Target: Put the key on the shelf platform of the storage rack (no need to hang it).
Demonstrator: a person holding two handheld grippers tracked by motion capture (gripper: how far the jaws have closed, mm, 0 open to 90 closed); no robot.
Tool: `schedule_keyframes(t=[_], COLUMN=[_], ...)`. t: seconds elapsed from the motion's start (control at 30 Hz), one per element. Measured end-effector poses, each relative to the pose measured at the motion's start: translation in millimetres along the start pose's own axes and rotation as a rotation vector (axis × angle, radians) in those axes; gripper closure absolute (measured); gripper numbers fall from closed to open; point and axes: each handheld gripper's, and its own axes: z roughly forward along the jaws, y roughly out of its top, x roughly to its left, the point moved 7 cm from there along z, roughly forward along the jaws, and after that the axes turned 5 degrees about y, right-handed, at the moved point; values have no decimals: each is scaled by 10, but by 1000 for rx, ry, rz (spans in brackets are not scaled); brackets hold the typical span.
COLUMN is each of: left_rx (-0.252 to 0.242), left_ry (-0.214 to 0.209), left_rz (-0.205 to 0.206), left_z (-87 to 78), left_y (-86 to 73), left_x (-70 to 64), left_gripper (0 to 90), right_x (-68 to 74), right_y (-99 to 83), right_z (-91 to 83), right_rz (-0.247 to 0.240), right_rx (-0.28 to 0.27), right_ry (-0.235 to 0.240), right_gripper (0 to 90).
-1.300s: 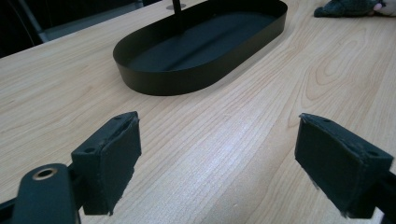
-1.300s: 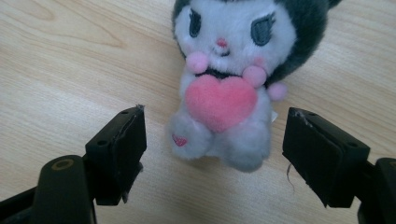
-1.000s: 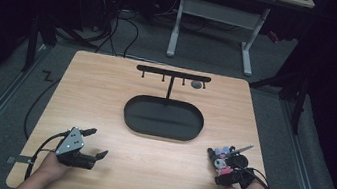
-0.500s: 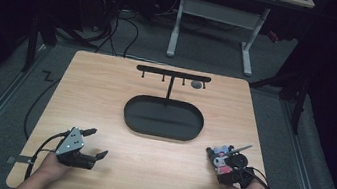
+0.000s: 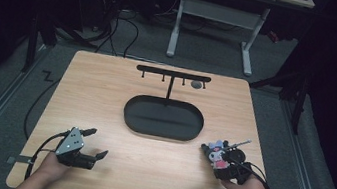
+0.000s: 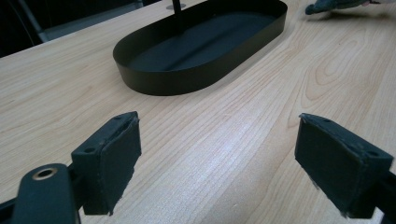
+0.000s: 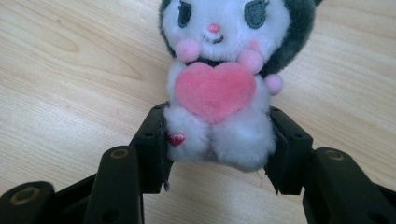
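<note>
A small plush toy (image 7: 219, 84), white and dark grey with a pink heart on its chest, faces the right gripper view. My right gripper (image 7: 219, 140) is shut on its lower body, one pad on each side. In the high view the plush toy (image 5: 216, 153) and the right gripper (image 5: 218, 158) are at the front right of the table, just above the wood. A thin metal chain (image 5: 240, 144) sticks out from the toy to the right. At the front left my left gripper (image 5: 97, 143) is open and holds nothing; its pads (image 6: 112, 158) stand wide apart over bare wood.
A black oval tray (image 5: 126, 113) lies mid-table, and its wall (image 6: 187, 77) is ahead of the left gripper. A black T-shaped hook stand (image 5: 173, 73) rises from its far side, with a small grey object (image 5: 196, 84) hanging at the right. Table edges are near both hands.
The right gripper with the plush toy has drifted slightly left and away from the front edge. The left gripper has stayed where it was, still open.
</note>
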Motion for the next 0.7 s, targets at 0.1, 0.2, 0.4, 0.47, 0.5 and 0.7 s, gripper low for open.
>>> schedule_keyframes(t=[0.1,0.2,0.4,0.47,0.5,0.7], left_rx=[-1,-1,-1,-1,-1,0], left_ry=[1,0,0,0,0,-1], left_rz=[-1,-1,-2,-3,-3,-2], left_z=[0,0,0,0,0,-1], left_y=[1,1,1,1,1,0], left_x=[1,1,1,2,2,1], left_gripper=[154,154,154,154,154,154], right_x=[9,15,30,41,52,97], right_y=[31,57,103,121,136,185], right_z=[-37,-66,-117,-130,-134,-140], right_rz=[-3,-10,-19,-18,-17,-33], right_rx=[-14,-24,-32,-34,-40,-46], right_ry=[-4,-5,-7,-9,-5,2], right_gripper=[492,495,497,497,497,498])
